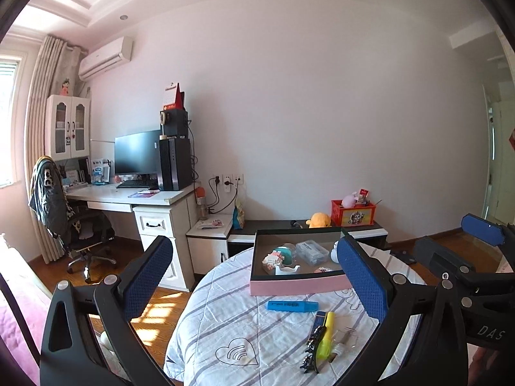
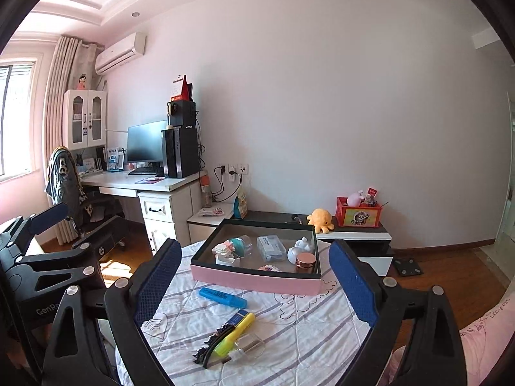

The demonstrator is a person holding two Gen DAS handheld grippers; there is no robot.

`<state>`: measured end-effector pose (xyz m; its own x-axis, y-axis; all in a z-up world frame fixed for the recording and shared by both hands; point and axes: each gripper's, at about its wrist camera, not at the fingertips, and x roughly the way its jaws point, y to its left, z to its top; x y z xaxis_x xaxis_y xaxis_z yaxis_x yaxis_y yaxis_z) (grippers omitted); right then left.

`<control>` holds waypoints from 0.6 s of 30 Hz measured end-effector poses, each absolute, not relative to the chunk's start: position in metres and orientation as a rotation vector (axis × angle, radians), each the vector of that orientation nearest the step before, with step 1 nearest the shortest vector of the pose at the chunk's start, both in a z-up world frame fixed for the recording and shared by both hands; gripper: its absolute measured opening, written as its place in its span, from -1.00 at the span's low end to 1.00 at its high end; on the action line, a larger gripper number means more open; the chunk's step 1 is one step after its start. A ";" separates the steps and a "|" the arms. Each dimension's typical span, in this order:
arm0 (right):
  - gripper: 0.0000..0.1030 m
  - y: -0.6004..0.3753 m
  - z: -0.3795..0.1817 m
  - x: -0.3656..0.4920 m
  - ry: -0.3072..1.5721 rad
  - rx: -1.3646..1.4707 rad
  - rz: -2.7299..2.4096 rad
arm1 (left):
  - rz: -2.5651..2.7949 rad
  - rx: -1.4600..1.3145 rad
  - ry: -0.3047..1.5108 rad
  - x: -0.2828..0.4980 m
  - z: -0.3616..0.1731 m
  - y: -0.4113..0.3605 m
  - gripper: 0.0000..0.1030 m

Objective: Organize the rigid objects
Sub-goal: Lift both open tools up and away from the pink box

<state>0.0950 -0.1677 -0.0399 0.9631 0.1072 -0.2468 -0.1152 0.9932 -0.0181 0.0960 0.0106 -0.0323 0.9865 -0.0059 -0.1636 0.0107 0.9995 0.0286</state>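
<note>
A pink box (image 1: 299,286) (image 2: 257,280) with dark rim stands on a round table with a striped cloth (image 1: 231,328) (image 2: 305,337). It holds several small items, among them a clear case (image 2: 271,248) and a copper jar (image 2: 305,261). In front of it lie a blue highlighter (image 1: 292,306) (image 2: 222,297), a yellow highlighter (image 1: 325,334) (image 2: 236,329), a black hair clip (image 1: 313,349) (image 2: 210,345) and a small clear bottle (image 2: 249,344). My left gripper (image 1: 257,276) is open and empty above the table. My right gripper (image 2: 254,276) is open and empty too.
A white desk (image 1: 128,194) with monitor and computer stands at the left wall with an office chair (image 1: 64,212). A low cabinet (image 2: 354,234) behind the table carries a yellow plush and a red crate (image 2: 359,214). The floor is wood.
</note>
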 end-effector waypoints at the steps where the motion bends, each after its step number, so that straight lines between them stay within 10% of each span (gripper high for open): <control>1: 0.83 -0.167 -0.038 0.088 0.238 -0.034 0.108 | -0.008 0.031 0.160 0.088 -0.031 0.011 1.00; 18: 0.84 -0.165 -0.026 0.018 0.155 -0.036 0.084 | -0.011 0.021 0.087 0.028 -0.020 0.010 1.00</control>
